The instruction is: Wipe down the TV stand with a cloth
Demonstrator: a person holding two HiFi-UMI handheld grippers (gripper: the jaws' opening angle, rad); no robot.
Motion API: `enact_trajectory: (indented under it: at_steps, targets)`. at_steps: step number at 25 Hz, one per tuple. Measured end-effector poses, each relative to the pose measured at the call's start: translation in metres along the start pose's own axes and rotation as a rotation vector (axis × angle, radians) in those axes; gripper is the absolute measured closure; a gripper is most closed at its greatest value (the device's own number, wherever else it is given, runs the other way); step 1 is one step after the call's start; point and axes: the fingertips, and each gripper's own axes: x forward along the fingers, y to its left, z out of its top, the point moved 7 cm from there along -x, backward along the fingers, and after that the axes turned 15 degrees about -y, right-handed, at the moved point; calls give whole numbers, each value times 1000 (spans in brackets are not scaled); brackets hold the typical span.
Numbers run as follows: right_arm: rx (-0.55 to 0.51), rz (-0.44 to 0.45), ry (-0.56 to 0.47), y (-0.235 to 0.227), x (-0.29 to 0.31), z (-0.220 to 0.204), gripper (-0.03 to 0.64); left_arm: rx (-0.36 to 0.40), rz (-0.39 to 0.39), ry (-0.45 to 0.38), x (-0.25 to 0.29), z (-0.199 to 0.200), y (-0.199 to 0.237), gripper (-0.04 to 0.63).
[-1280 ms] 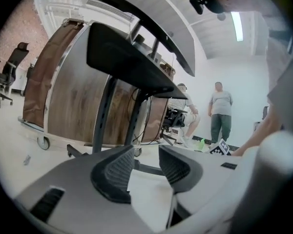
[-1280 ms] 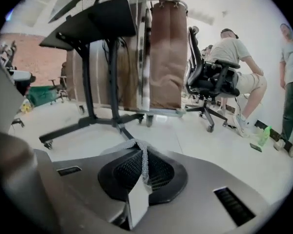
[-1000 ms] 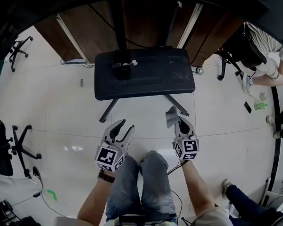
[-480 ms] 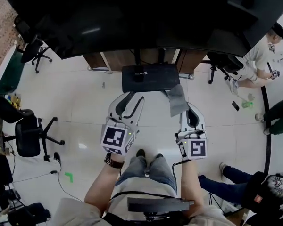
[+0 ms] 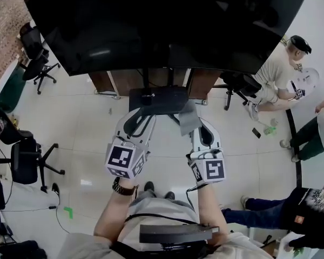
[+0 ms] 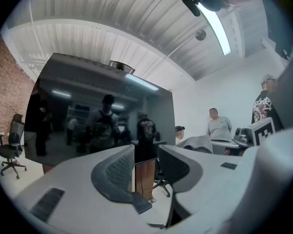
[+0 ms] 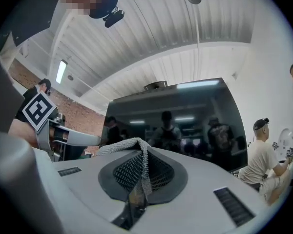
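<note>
Left gripper point(image 5: 137, 117): jaws apart, nothing between them. In the left gripper view point(image 6: 146, 162) only the TV point(image 6: 97, 116) and a brown wooden panel point(image 6: 142, 177) below it show through the gap.

Right gripper point(image 5: 201, 129): jaws closed on the grey cloth point(image 5: 188, 118). In the right gripper view point(image 7: 144, 172) the cloth point(image 7: 136, 160) is pinched between the pads, and its loose end folds over to the left.

Both grippers are held up side by side in front of the person, aimed at the TV stand point(image 5: 159, 99). Head view: the stand's black shelf sits under the big dark TV point(image 5: 162, 26), with brown panels behind it. The cloth overlaps the shelf's front right corner in the picture; can't tell if it touches. The left gripper's tips are near the shelf's front left edge.

Surroundings: white tiled floor point(image 5: 81, 117), a black office chair point(image 5: 24, 161) to the left, a bystander point(image 5: 275, 69) in a cap and light shirt to the right of the TV. The TV point(image 7: 185, 126) screen is off and reflects people in the room.
</note>
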Motion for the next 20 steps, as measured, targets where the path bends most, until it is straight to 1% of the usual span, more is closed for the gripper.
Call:
enact_trajectory:
  at_steps: [6,10,20]
  targets:
    - [1,23,-8,-3,-1,14,609,10,-18,-12,3,12,-14,414]
    - [8,22,-11,-8,-5,16,609,15,-34,-16,5,13,-23,414]
    - [33,17,-31,13,-12,18,609,35,-39,-33,-14,25,-24,414]
